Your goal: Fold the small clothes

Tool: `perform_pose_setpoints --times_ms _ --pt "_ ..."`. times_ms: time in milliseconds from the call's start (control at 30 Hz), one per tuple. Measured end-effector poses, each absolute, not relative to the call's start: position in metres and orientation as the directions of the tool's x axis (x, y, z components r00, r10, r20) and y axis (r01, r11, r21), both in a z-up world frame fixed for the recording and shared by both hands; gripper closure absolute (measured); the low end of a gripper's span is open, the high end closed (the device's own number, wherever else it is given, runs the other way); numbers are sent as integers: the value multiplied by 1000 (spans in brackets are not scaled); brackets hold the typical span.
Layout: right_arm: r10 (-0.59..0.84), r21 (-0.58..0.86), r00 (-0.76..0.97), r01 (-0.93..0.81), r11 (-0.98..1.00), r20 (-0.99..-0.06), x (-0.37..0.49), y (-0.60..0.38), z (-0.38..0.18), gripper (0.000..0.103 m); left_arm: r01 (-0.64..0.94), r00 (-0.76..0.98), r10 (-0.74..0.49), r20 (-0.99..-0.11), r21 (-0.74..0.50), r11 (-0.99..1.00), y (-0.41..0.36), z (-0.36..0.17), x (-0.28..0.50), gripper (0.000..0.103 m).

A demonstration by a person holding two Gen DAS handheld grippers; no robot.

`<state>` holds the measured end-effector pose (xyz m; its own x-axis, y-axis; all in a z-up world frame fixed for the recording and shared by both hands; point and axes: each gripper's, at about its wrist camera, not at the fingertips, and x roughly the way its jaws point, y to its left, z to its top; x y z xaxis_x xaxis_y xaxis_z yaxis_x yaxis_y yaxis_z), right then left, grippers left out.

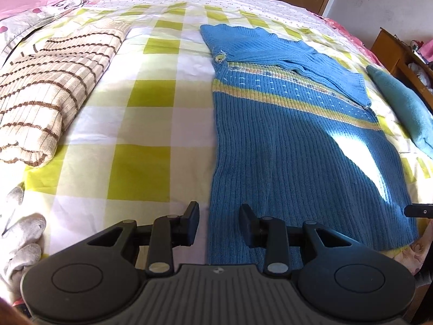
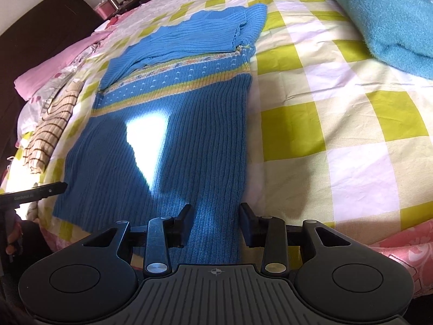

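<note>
fingers [image 1: 192, 226] apart astride sweater [image 1: 292, 146] hem

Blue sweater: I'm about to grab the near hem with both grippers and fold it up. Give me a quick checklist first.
1. Left gripper open, empty: ok.
2. Right gripper open, empty: ok.
3. Both at the near hem of the blue sweater, one per corner: ok.
4. Sleeves folded in across the chest: ok.
5. Body lies flat on the checked bedsheet: ok.
6. Fold path free; striped sweater and teal cloth lie apart: ok.
7. Fingers touching the hem: cannot tell.
</note>
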<state>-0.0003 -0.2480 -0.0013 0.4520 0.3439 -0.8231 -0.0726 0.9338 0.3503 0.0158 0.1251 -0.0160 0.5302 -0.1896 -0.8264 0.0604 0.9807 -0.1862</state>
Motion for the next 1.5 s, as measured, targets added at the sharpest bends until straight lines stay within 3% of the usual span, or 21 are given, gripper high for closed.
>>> perform_pose_setpoints --times_ms 100,200,233,333,567,833,1200,1500 --pt "338 338 446 -82 938 -829 1 -244 -1 67 61 526 -174 -833 -167 984 120 -16 18 66" --pt "334 332 440 -84 939 -834 2 -240 -2 75 79 527 -194 -827 -179 981 117 -16 17 86" --pt "334 333 435 -81 939 -836 3 -239 -3 80 85 522 -208 -827 -192 978 117 -16 17 88" --pt "362 371 427 -64 926 -829 6 -240 -4 91 91 522 -232 -821 -217 972 117 -16 16 88" --pt "475 545 521 -21 838 -709 9 -257 10 93 52 558 -414 -719 -468 882 132 -3 26 89" --pt "524 661 653 -49 749 -546 37 -270 41 93 76 622 -523 -584 -619 782 130 18 66 89" --pt "520 752 758 -60 657 -393 119 -287 60 93 104 727 -514 -456 -666 739 135 48 154 89" --pt "472 763 771 28 646 -428 214 -291 37 93 28 741 -480 -469 -693 720 138 22 245 90"
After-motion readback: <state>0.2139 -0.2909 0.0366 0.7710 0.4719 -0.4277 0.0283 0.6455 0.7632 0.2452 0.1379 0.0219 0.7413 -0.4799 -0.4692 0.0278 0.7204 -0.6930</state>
